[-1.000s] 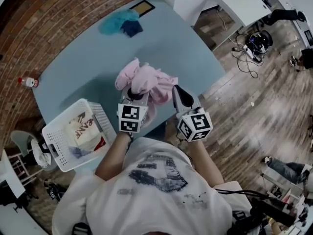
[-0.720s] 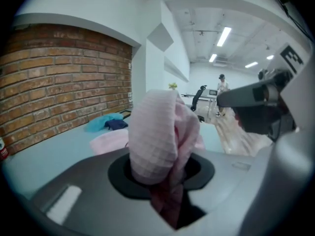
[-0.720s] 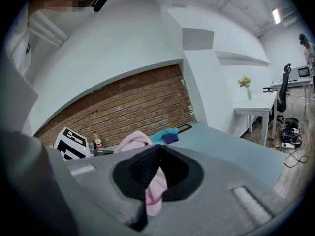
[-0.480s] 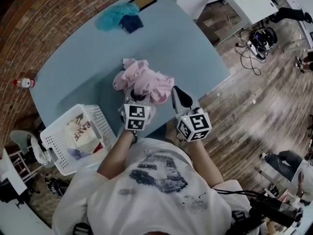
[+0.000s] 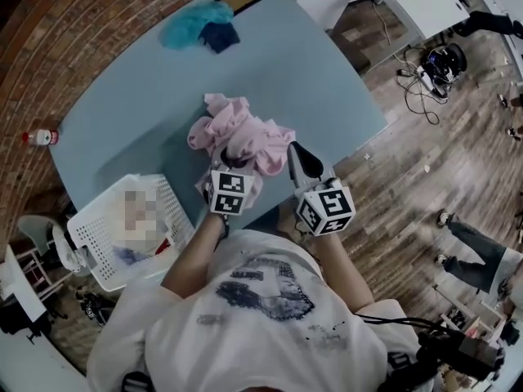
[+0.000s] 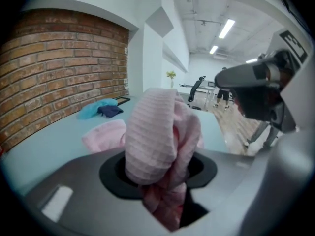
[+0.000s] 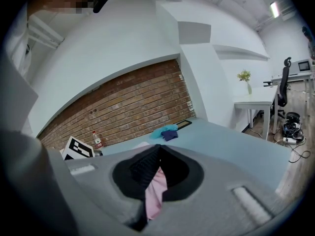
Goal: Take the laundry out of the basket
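A crumpled pink garment [image 5: 241, 137] lies bunched on the blue table [image 5: 319, 72], near its front edge. My left gripper [image 5: 231, 160] reaches into the bunch from the front; its jaws have just been opening, and a thick fold of the pink garment [image 6: 157, 132] still fills the gap between them. My right gripper [image 5: 296, 155] holds the garment's right side, its jaws shut on a thin pink strip [image 7: 156, 193]. The white laundry basket [image 5: 88, 251] stands at the table's front left; its contents are blurred over.
Teal and navy clothes [image 5: 200, 27] lie at the table's far side beside a dark framed panel [image 5: 239, 0]. A small bottle [image 5: 37, 137] stands at the left edge. A brick wall runs behind. Wooden floor with cables and white desks lies to the right.
Both grippers have sunk with the pink garment, the left one more. The garment now rests on the table and spreads wider.
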A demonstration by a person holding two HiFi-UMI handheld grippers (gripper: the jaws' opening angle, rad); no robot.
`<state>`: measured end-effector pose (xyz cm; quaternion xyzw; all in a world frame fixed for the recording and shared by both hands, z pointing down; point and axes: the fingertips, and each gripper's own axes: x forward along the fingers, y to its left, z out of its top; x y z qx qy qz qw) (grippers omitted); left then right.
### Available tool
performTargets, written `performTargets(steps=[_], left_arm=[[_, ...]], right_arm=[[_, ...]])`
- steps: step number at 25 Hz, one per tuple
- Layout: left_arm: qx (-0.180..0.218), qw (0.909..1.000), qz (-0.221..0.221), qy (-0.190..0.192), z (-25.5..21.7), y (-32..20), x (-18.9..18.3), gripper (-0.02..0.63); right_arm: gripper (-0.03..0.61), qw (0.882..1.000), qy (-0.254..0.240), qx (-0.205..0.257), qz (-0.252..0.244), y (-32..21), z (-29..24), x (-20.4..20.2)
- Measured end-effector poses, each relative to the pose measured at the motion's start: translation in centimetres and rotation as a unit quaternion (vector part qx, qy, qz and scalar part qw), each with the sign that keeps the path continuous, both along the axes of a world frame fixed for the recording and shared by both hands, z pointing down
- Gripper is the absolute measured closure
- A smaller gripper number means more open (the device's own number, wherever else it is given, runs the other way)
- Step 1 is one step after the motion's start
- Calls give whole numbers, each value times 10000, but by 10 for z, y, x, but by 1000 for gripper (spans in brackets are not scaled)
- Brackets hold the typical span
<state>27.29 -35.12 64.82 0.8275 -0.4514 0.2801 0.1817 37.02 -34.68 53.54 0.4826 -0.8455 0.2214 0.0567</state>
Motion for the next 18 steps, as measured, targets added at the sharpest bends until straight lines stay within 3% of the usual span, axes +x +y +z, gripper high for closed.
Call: performTargets(steps=[6,18], left_arm=[[6,10000,5,-22,-3,6,0,405],[217,9994,1,265,-48,20,-9,373]], right_arm=[[580,10000,-33,41,-3,3,-4,-1],[580,9997,-76,239,-3,16,-25,-5]])
